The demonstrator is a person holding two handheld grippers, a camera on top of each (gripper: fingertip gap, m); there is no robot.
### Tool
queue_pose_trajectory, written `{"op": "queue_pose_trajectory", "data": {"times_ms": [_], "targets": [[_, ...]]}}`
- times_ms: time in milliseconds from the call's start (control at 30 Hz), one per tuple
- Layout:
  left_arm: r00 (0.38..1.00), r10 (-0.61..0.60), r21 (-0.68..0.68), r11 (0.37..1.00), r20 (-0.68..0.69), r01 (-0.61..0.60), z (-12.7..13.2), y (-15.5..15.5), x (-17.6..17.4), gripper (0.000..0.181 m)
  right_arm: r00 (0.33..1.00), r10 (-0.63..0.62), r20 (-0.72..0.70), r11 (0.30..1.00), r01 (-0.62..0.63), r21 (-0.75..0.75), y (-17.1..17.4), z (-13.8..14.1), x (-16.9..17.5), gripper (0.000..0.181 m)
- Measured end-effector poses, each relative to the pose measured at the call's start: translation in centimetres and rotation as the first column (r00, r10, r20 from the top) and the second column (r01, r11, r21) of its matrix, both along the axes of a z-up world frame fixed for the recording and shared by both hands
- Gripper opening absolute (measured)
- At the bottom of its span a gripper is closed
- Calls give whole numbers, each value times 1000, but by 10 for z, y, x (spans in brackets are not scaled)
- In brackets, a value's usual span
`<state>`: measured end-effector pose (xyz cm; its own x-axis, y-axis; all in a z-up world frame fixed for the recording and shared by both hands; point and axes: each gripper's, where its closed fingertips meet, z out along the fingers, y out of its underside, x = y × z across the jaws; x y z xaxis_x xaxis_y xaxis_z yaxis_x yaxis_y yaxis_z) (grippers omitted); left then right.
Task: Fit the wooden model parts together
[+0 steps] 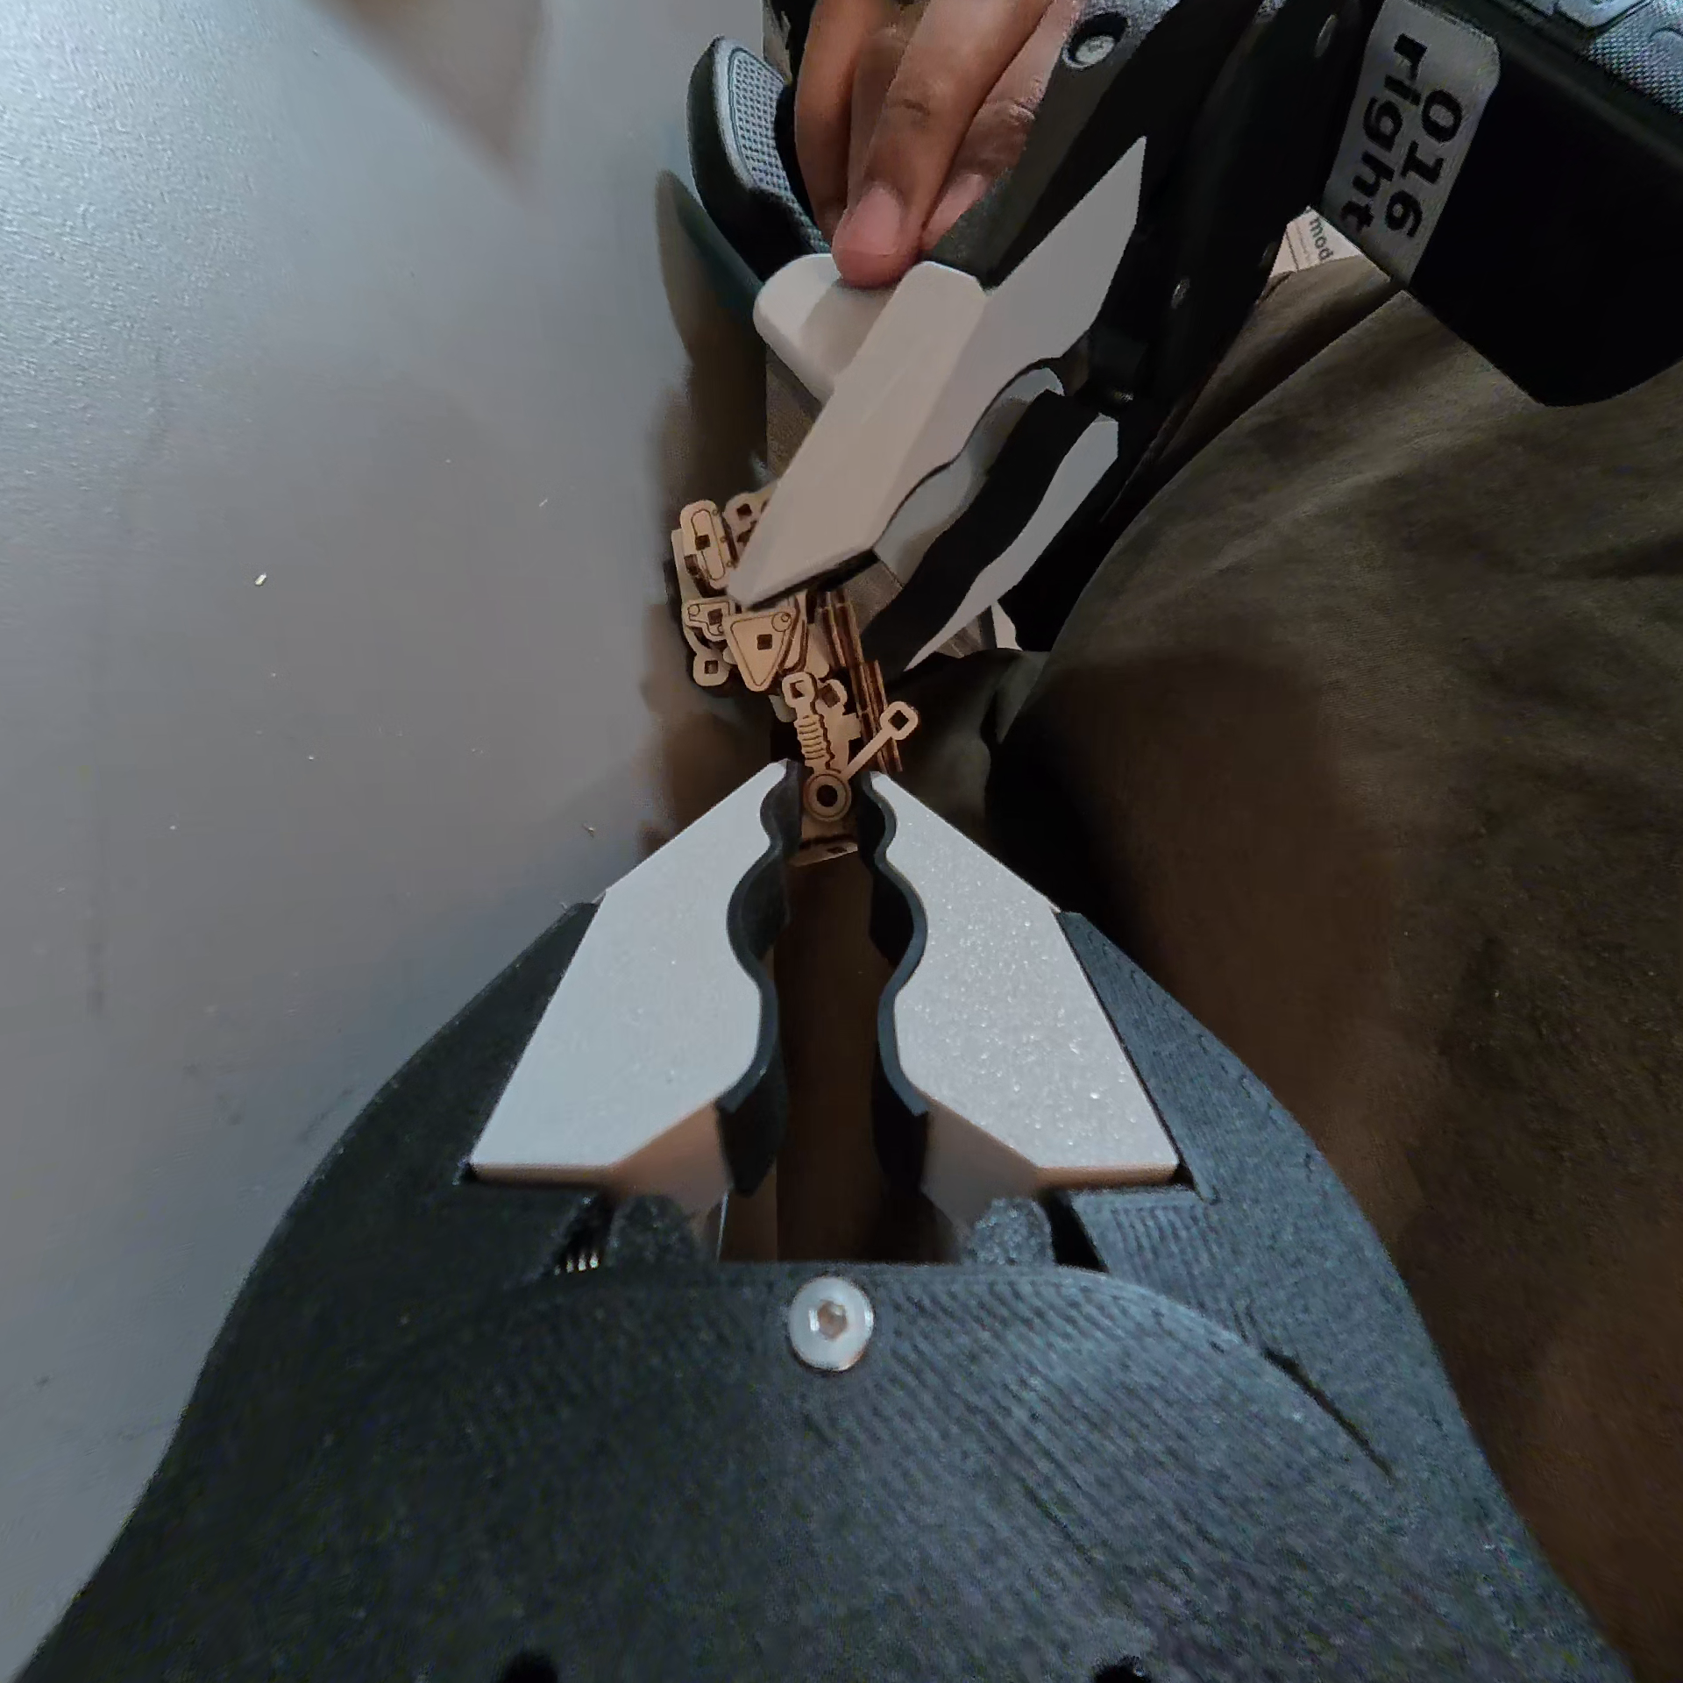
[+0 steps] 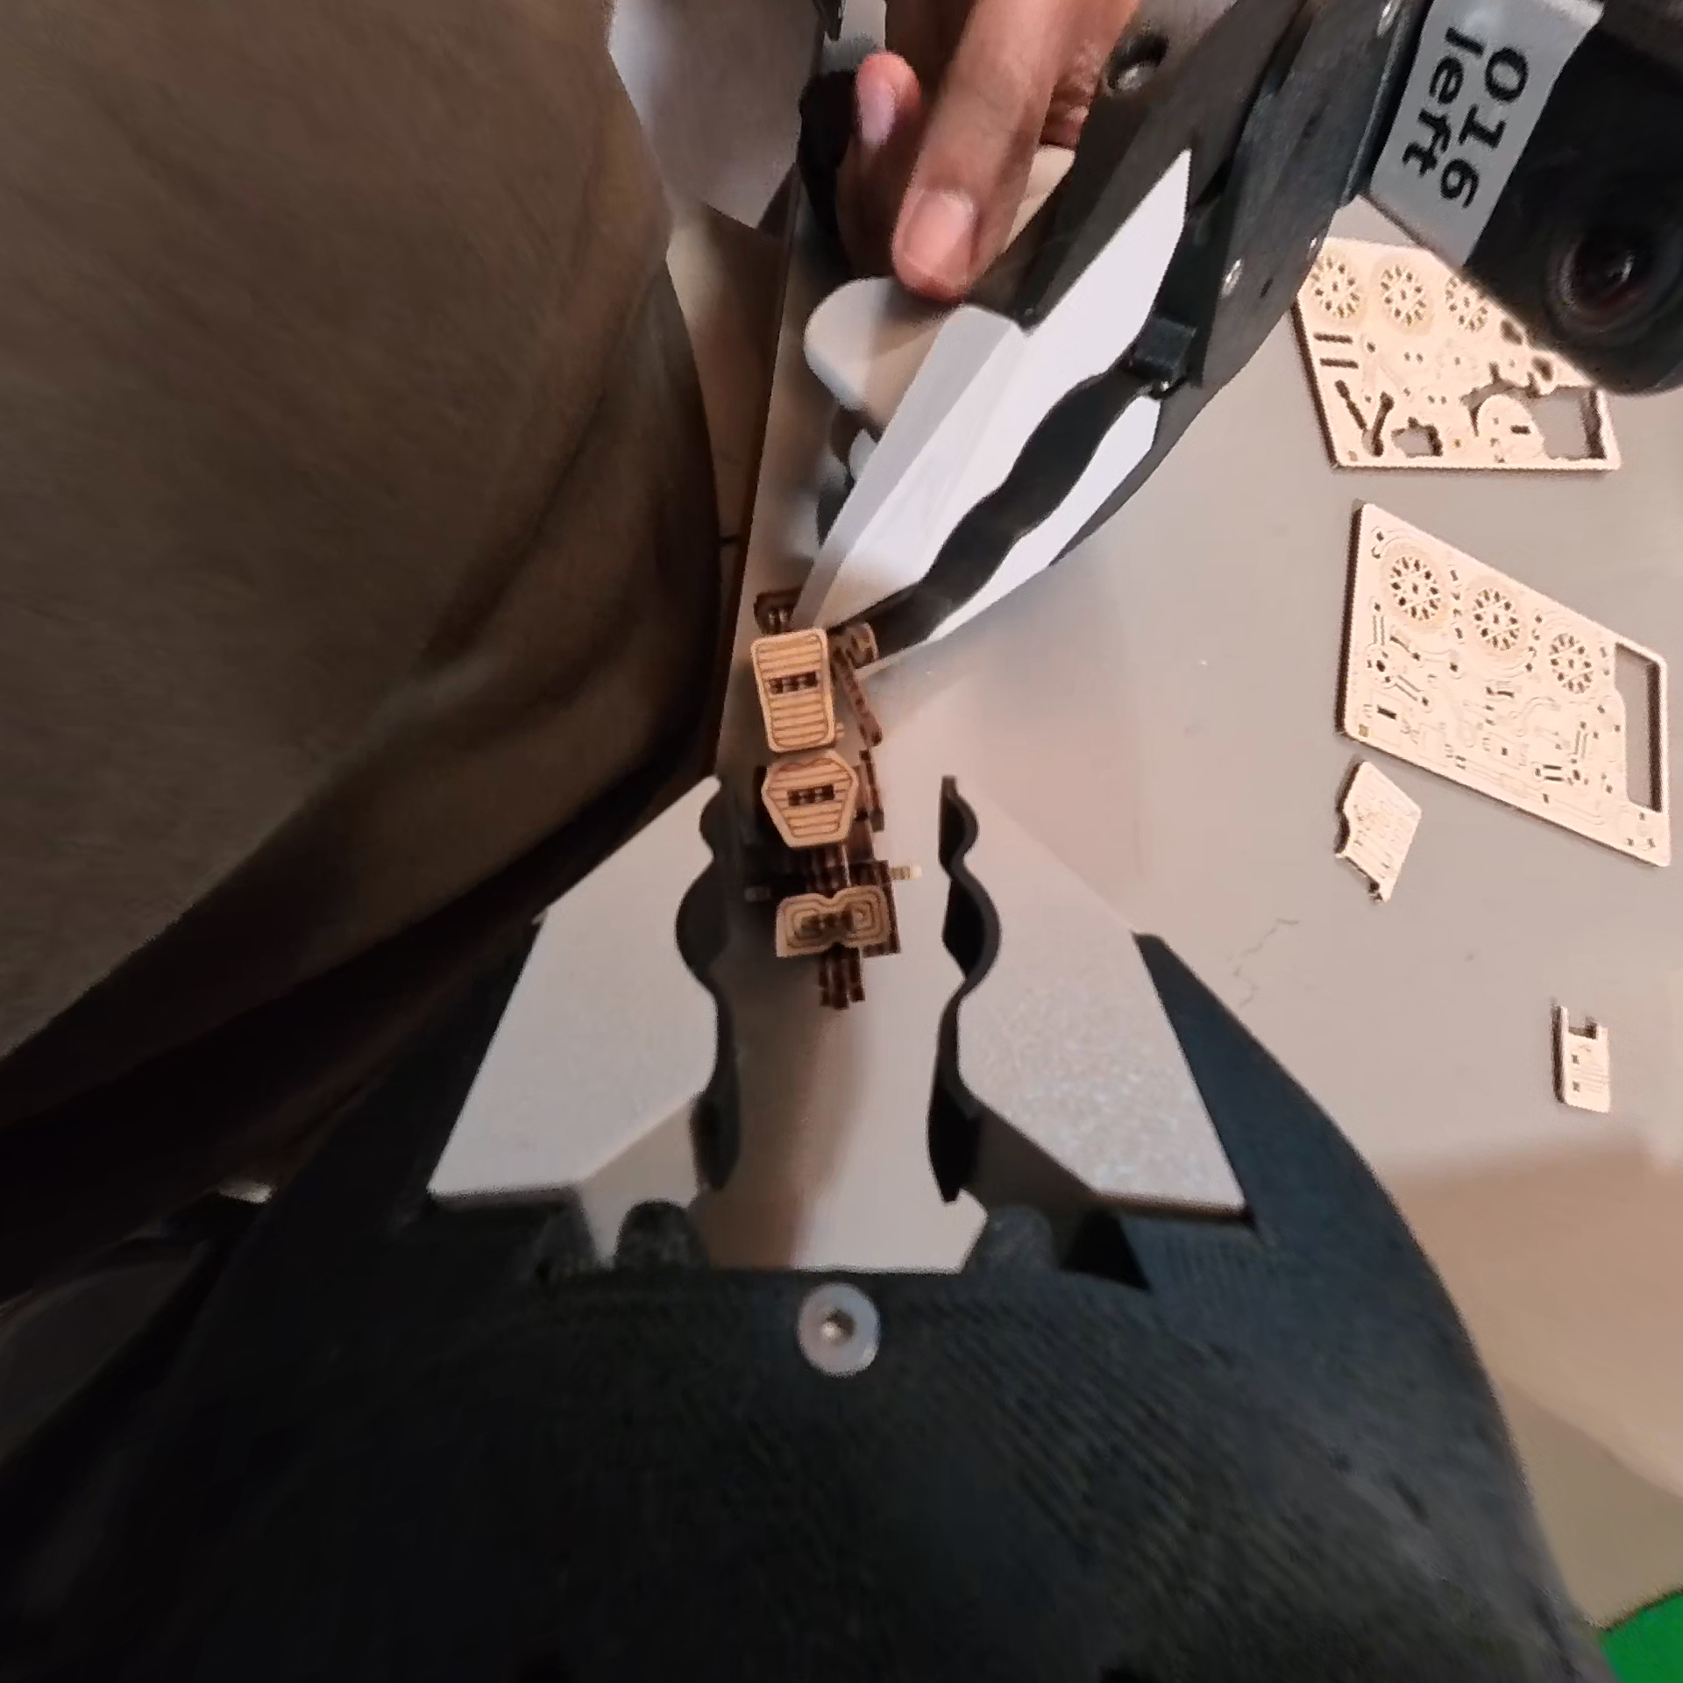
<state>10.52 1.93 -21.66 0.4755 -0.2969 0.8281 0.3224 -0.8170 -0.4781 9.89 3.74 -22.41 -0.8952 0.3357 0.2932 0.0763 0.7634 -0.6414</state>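
A small, partly built wooden model (image 1: pixel 801 674) of laser-cut plywood hangs between my two grippers above the table edge. My left gripper (image 1: pixel 827 785) is shut on its near end, where a round-holed piece sits between the pads. In the right wrist view the model (image 2: pixel 824 820) shows three ribbed tan plates in a row. My right gripper (image 2: pixel 833 792) is open, its fingers on either side of the model with gaps on both. The left gripper (image 2: pixel 847 637) grips the model's far end there. The right gripper (image 1: pixel 810 619) reaches in from the upper right.
Two flat wooden part sheets (image 2: pixel 1494 674) (image 2: pixel 1448 364) and two small loose pieces (image 2: pixel 1380 829) (image 2: pixel 1582 1056) lie on the grey table (image 2: pixel 1184 729). The person's olive-brown clothing (image 1: pixel 1366 820) is close beside the grippers. A hand (image 1: pixel 902 137) holds the right gripper. The tips of both grippers are at nearly the same place.
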Motion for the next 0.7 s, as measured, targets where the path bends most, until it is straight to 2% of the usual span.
{"op": "queue_pose_trajectory", "data": {"times_ms": [267, 433, 600, 700], "targets": [[1000, -14, 1, 1000, -12, 14, -1, -1, 2, 9, 999, 39, 10, 999, -38, -20, -11, -3, 4, 38], [999, -29, 3, 1000, -19, 29, -1, -3, 4, 9, 995, 84, -55, 996, -84, -4, -20, 0, 4, 18], [999, -35, 7, 999, -25, 35, -1, -4, 4, 9, 999, 43, -8, 999, -43, -7, -15, -4, 2, 28], [999, -45, 13, 999, -32, 45, -1, -5, 6, 9, 999, 38, 9, 999, -38, -10, -14, -5, 2, 27]]}}
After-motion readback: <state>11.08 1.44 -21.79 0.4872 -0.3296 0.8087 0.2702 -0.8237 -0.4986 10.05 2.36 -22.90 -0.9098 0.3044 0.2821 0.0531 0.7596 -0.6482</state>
